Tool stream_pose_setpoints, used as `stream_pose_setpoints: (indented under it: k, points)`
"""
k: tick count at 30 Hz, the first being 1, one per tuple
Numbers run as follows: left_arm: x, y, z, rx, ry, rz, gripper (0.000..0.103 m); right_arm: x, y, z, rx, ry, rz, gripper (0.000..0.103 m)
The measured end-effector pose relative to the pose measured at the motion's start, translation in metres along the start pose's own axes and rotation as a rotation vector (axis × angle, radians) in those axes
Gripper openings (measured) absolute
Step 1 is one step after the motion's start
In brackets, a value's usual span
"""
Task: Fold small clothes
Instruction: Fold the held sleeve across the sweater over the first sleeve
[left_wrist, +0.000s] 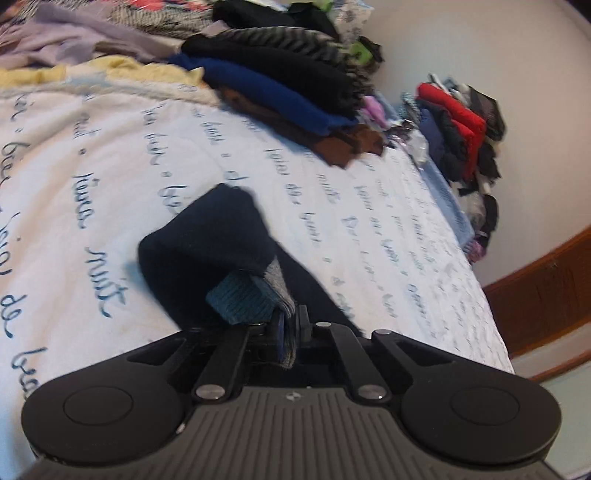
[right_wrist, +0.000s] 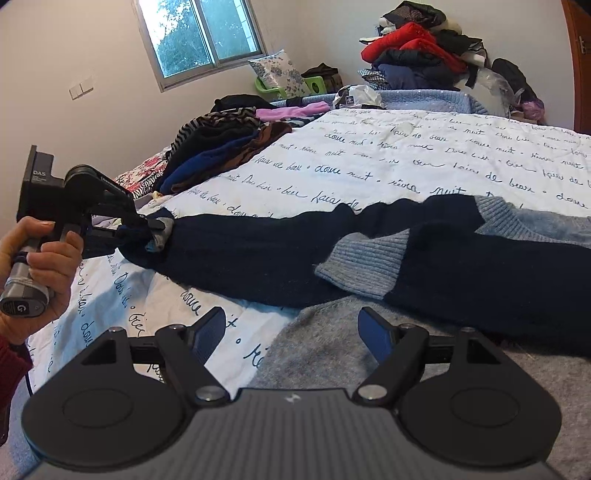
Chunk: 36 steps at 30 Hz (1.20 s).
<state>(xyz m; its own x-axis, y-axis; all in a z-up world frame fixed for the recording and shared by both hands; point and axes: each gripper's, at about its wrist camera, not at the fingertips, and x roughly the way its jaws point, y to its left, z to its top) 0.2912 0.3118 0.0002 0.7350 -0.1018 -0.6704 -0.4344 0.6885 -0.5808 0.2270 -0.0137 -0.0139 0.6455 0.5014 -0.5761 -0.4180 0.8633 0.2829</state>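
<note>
A dark navy sweater (right_wrist: 461, 266) with grey-blue ribbed cuffs lies across the white bed cover with blue handwriting (right_wrist: 406, 155). My left gripper (left_wrist: 286, 325) is shut on the end of one sleeve (left_wrist: 210, 247), at its blue-grey cuff (left_wrist: 243, 299), and holds it lifted off the bed. In the right wrist view that gripper (right_wrist: 155, 225) pulls the sleeve out to the left. My right gripper (right_wrist: 291, 332) is open and empty, just above the sweater's grey lower part (right_wrist: 325, 354), near the other cuff (right_wrist: 358, 262).
A stack of folded dark, blue and brown clothes (left_wrist: 295, 92) sits at the far side of the bed, seen also in the right wrist view (right_wrist: 221, 147). A pile of red and dark clothes (right_wrist: 424, 55) stands against the wall. A wooden door (left_wrist: 546, 291) is at right.
</note>
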Motion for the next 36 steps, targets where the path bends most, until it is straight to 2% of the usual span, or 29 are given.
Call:
stream_pose_setpoints:
  k: [4, 8, 13, 18, 24, 27, 29, 30, 33, 36]
  points:
    - [-0.015, -0.039, -0.015, 0.082, -0.022, -0.065, 0.005, -0.010, -0.013, 0.002, 0.024, -0.026, -0.016, 0.079]
    - [-0.021, -0.078, -0.031, 0.113, -0.014, -0.155, 0.005, -0.022, -0.030, 0.004, 0.052, -0.047, -0.046, 0.079]
    - [-0.020, -0.124, -0.054, 0.133, 0.055, -0.272, 0.005, -0.034, -0.053, 0.007, 0.073, -0.075, -0.083, 0.079]
    - [-0.012, -0.161, -0.090, 0.179, 0.131, -0.339, 0.005, -0.035, -0.053, 0.009, -0.051, -0.135, -0.206, 0.079]
    - [0.005, -0.183, -0.130, 0.231, 0.218, -0.356, 0.005, -0.029, -0.053, 0.010, -0.155, -0.194, -0.178, 0.079]
    - [0.014, -0.188, -0.143, 0.232, 0.250, -0.361, 0.005, -0.018, -0.051, 0.013, -0.218, -0.185, -0.213, 0.071]
    - [0.017, -0.190, -0.148, 0.239, 0.262, -0.365, 0.005, -0.011, -0.052, 0.016, -0.235, -0.177, -0.221, 0.061]
    - [0.018, -0.189, -0.151, 0.243, 0.266, -0.365, 0.005, -0.008, -0.052, 0.017, -0.246, -0.174, -0.225, 0.052]
    - [0.023, -0.189, -0.154, 0.249, 0.273, -0.357, 0.005, -0.003, -0.052, 0.019, -0.277, -0.183, -0.246, 0.034]
    - [0.025, -0.187, -0.158, 0.249, 0.285, -0.356, 0.005, -0.004, -0.055, 0.020, -0.293, -0.191, -0.237, 0.029]
